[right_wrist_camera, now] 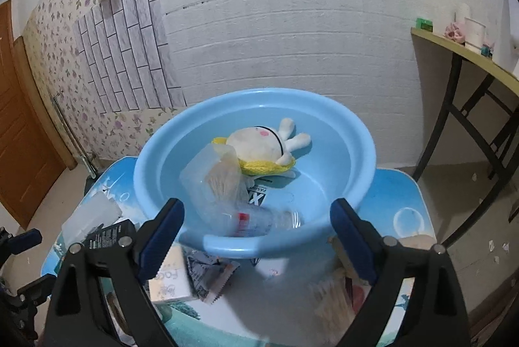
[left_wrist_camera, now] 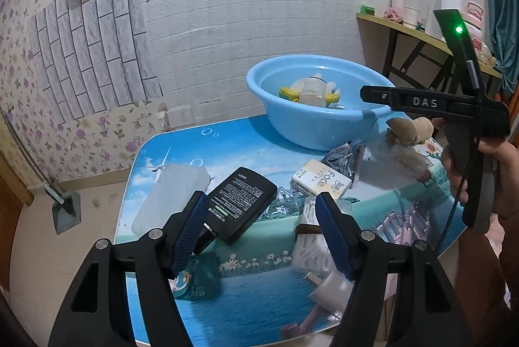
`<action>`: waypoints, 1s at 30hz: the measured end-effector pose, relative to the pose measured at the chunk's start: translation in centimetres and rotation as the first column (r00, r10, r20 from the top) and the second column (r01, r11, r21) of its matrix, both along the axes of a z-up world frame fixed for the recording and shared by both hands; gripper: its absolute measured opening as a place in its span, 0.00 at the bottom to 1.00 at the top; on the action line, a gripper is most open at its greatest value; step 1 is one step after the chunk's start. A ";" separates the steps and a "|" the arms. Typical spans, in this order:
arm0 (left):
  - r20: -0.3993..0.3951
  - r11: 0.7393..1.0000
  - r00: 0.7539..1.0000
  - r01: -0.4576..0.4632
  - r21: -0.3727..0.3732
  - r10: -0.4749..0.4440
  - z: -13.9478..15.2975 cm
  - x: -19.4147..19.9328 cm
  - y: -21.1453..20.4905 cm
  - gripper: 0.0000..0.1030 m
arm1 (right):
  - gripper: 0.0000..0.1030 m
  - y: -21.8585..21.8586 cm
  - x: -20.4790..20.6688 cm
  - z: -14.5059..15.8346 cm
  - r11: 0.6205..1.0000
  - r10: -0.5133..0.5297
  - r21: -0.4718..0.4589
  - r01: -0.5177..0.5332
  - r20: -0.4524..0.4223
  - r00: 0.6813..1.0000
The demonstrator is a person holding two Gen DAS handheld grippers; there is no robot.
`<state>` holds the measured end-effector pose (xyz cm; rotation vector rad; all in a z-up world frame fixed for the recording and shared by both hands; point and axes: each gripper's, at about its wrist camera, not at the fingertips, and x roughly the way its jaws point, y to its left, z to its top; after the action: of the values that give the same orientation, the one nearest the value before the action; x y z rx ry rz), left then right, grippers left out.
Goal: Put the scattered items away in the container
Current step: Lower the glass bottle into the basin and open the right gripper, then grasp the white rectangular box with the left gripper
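With a white plush rabbit (right_wrist_camera: pixel 266 146) and a clear plastic cup (right_wrist_camera: pixel 259 219) already in the round blue plastic basin (right_wrist_camera: pixel 356 152), the right gripper (right_wrist_camera: pixel 256 236) hangs above it, jaws wide and empty, while the left gripper (left_wrist_camera: pixel 259 217), jaws open, must next close on the flat black power bank (left_wrist_camera: pixel 240 201) lying on the tabletop (left_wrist_camera: pixel 259 298).

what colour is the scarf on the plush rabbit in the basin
Yellow. The scarf on the plush rabbit shows best in the right wrist view, inside the basin.

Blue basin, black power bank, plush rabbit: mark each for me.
blue basin (right_wrist_camera: pixel 340 133), right wrist view, bare inner wall.
black power bank (left_wrist_camera: pixel 240 201), left wrist view, printed face.
plush rabbit (right_wrist_camera: pixel 256 146), right wrist view, head.
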<state>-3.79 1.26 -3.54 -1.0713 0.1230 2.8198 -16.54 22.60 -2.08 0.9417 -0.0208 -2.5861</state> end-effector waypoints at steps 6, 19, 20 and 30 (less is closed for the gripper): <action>0.017 1.000 1.000 -0.002 0.008 0.002 -0.5 0.3 -0.3 0.66 | 0.90 0.7 2.2 0.4 1.000 0.009 0.005 -0.009 -0.023 1.000; 0.086 0.993 0.989 0.118 0.031 -0.120 -3.5 3.3 2.0 0.76 | 0.90 2.9 7.9 -2.1 1.000 0.018 -0.002 -0.018 0.052 0.998; 0.094 0.992 0.988 0.120 0.033 -0.123 -3.8 3.5 2.2 0.76 | 0.90 2.9 8.2 -2.4 1.000 0.022 -0.002 -0.022 0.059 0.998; 0.137 0.987 0.978 0.154 0.035 -0.157 -5.4 4.1 3.5 0.76 | 0.90 2.9 10.3 -4.8 0.999 0.044 0.012 -0.046 0.121 0.992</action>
<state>0.29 4.72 -8.94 -1.1938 0.1526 2.5928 -6.23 25.50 -6.84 1.0905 -0.0132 -2.4883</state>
